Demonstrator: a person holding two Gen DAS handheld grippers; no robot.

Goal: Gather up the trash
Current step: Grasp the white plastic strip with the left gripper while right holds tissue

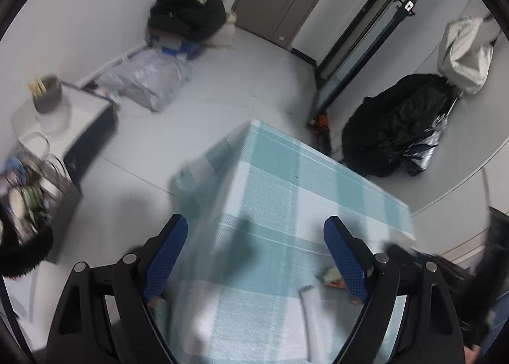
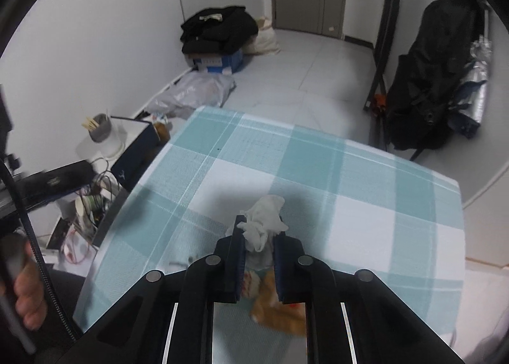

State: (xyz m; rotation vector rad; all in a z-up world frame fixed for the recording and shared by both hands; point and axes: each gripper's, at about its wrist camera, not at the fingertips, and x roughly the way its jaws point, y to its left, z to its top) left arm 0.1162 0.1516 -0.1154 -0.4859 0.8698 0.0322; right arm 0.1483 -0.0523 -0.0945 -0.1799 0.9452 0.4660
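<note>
Covering table: teal-checked cloth (image 2: 318, 173); right tool (image 2: 259, 233) pinching tissue (image 2: 264, 220), left tool (image 1: 254, 252) agape.

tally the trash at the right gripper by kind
white tissue: 1
orange wrapper: 1
total: 2

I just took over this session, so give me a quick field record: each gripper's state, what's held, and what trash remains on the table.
right gripper: shut on crumpled white tissue
left gripper: open, nothing between the fingers
table: teal and white checked cloth
trash left on table: orange wrapper under the right gripper; small scraps by the left gripper's fingers
bin: none identifiable in either view
</note>
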